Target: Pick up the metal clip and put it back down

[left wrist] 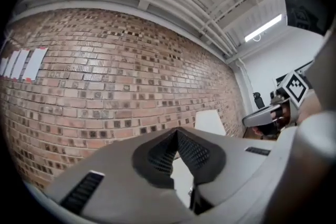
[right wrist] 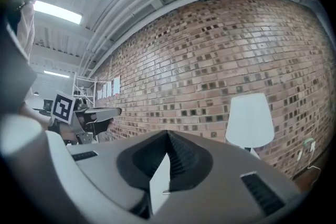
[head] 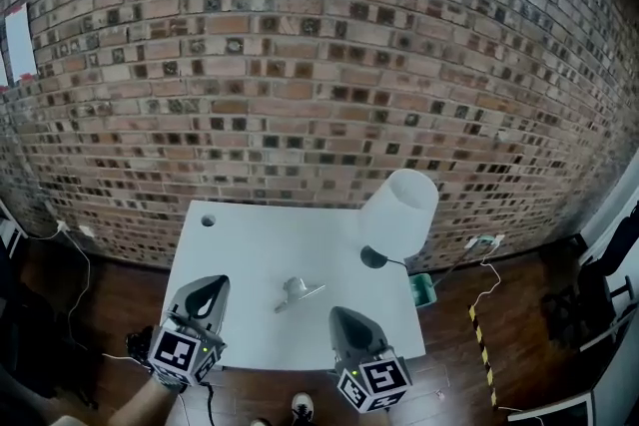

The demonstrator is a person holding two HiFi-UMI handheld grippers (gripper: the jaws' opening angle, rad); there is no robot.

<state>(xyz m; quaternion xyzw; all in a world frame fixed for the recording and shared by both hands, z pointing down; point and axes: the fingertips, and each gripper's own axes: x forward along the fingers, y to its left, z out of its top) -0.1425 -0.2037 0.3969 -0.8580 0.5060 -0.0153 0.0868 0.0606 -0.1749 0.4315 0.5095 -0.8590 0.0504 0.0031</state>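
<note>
On the white worktop (head: 250, 244) the metal clip (head: 298, 291) lies free; left tool (head: 211, 288) and right tool (head: 345, 316) are both closed, empty.

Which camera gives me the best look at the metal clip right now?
Head view: the small silver metal clip lies in the open on the white table. The two gripper views face the brick wall; no clip shows there.

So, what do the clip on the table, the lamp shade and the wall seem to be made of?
The clip looks like bare metal: grey with a pale sheen. The lamp shade is smooth matte white; plastic or fabric, I cannot tell. The wall is rough red-brown brick with pale mortar lines.
</note>
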